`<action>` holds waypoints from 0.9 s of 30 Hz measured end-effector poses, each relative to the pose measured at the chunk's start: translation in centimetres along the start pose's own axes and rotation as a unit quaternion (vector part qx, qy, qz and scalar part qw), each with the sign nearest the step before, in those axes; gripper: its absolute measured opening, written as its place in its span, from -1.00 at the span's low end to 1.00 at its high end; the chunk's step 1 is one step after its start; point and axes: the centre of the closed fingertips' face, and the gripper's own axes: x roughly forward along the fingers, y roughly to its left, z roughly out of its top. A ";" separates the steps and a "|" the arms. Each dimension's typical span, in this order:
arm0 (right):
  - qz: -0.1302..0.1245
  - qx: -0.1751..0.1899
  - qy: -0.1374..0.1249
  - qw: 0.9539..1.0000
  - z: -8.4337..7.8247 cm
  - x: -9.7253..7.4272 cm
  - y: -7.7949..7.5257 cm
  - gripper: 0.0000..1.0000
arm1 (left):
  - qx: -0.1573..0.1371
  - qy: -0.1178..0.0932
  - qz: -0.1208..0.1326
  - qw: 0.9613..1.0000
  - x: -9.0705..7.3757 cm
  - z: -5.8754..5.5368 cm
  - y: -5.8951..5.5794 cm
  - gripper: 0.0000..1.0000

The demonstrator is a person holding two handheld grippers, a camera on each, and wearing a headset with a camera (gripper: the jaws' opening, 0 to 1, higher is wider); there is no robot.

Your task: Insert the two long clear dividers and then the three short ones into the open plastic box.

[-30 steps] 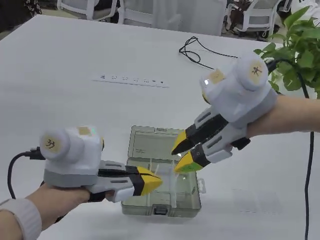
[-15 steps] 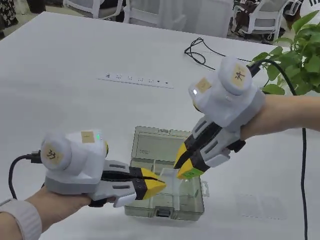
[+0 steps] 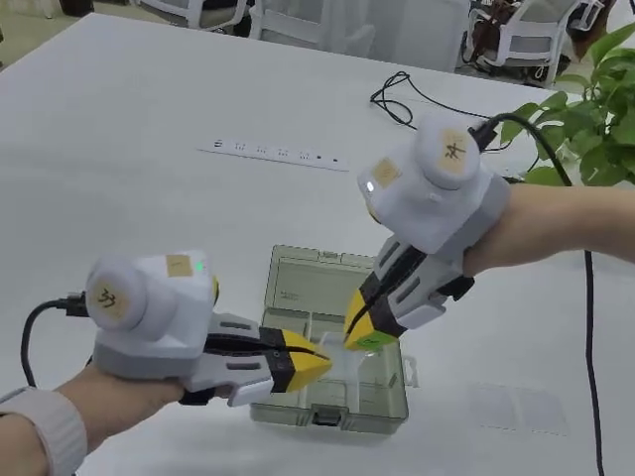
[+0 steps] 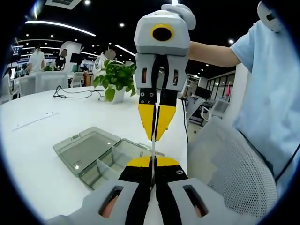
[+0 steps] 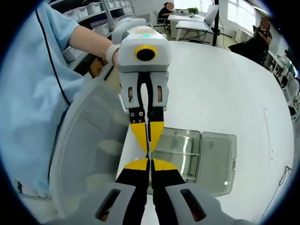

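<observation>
Together, the left gripper (image 3: pixel 316 363) and right gripper (image 3: pixel 359 334) pinch a thin clear divider (image 3: pixel 335 354). Below lies the open smoky plastic box (image 3: pixel 298 285).

- An open-plan office: white swivel chairs (image 3: pixel 516 40) ring a large white counter (image 3: pixel 129 109).
- A power strip (image 3: pixel 276 154) lies on the counter, and a potted plant (image 3: pixel 595 119) stands at its edge.
- In the left gripper view, strip lights (image 4: pixel 51 26) run across a dark ceiling.
- In the right gripper view, people sit at desks (image 5: pixel 190 21) beside shelves of bins (image 5: pixel 93 8).
</observation>
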 end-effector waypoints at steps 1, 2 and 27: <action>0.000 0.000 0.001 1.000 0.0 0.0 0.0 -0.96 | -0.001 0.002 -0.001 1.000 0.0 -0.1 0.0 -1.00; 0.000 0.001 0.007 1.000 0.0 0.1 0.0 -0.96 | -0.002 0.004 -0.002 1.000 0.0 -0.1 0.0 -1.00; -0.019 0.043 0.026 0.999 0.8 1.0 -0.5 -0.96 | 0.013 0.026 0.026 0.999 -1.5 -1.0 1.4 -0.59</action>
